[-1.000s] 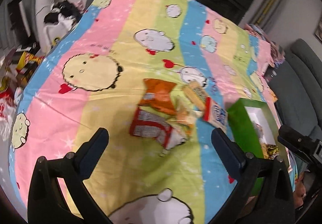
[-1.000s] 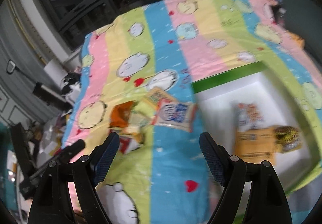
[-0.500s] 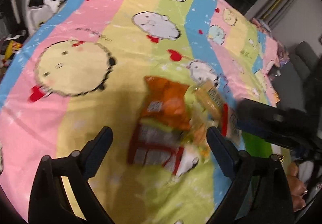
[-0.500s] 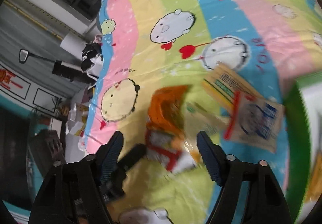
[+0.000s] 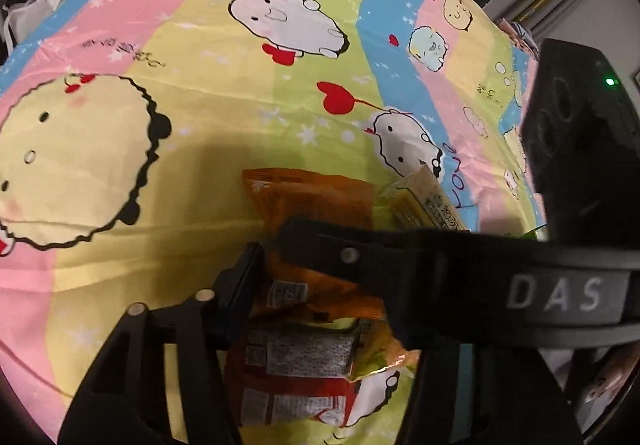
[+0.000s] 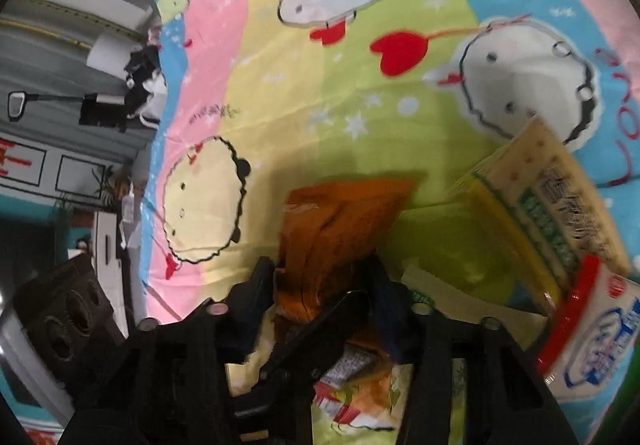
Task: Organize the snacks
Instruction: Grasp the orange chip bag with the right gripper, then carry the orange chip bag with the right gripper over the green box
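An orange snack packet (image 5: 312, 197) lies on top of a small pile on the striped cartoon cloth (image 5: 200, 45). My right gripper (image 6: 324, 281) is closing, and both fingers press into the crumpled orange packet (image 6: 344, 229). Its black body (image 5: 480, 285) crosses the left wrist view and hides my left gripper's right finger. My left gripper (image 5: 320, 285) is closing too. Its left finger (image 5: 240, 285) sits against the same packet's left edge, just above a red and white packet (image 5: 292, 385). One left-gripper finger (image 6: 316, 333) slants under the right jaws.
A yellow cracker packet (image 6: 540, 213) and a white, red and blue packet (image 6: 592, 341) lie to the right of the pile. The green box's edge (image 6: 629, 405) shows at the far right. Bags and clutter (image 6: 120, 105) stand beyond the cloth's left edge.
Both grippers came down onto the pile and their jaws narrowed. The right one swung left from the green box to the orange packet and now crosses the left view.
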`<state>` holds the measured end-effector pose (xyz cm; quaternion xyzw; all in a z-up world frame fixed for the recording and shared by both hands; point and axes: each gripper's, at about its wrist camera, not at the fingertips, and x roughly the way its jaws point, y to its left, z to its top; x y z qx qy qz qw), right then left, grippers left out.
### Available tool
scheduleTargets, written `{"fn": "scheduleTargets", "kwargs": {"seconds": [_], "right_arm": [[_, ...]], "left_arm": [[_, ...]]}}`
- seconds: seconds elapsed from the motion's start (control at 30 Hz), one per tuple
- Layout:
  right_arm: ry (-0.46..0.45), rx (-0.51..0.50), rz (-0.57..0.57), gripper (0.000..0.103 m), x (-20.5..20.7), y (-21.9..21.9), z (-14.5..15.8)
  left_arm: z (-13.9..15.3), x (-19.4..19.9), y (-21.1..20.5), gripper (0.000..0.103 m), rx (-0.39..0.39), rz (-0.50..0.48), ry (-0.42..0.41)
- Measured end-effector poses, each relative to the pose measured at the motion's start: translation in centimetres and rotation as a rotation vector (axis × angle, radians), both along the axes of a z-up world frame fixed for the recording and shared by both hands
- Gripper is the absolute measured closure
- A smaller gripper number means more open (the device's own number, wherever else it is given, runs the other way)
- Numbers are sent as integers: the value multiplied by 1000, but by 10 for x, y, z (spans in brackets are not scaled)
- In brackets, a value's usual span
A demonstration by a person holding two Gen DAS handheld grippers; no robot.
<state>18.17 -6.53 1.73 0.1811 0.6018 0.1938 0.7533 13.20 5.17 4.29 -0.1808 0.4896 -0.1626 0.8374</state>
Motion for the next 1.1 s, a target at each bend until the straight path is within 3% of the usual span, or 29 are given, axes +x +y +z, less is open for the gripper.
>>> {"fn": "scheduleTargets", "kwargs": {"seconds": [0.33,0.73,1.1], "right_arm": [[-87,30,14,57,-20,-1,25],[-254,38,16,57,-100,-19,89],[-326,43,-29,57,-159,-46,118]], "left_arm": [[32,-23,-5,56,14,19,-71],[88,-92,-28,56,35,-6,-214],[118,-147,-56,56,39,-47,-287]]}}
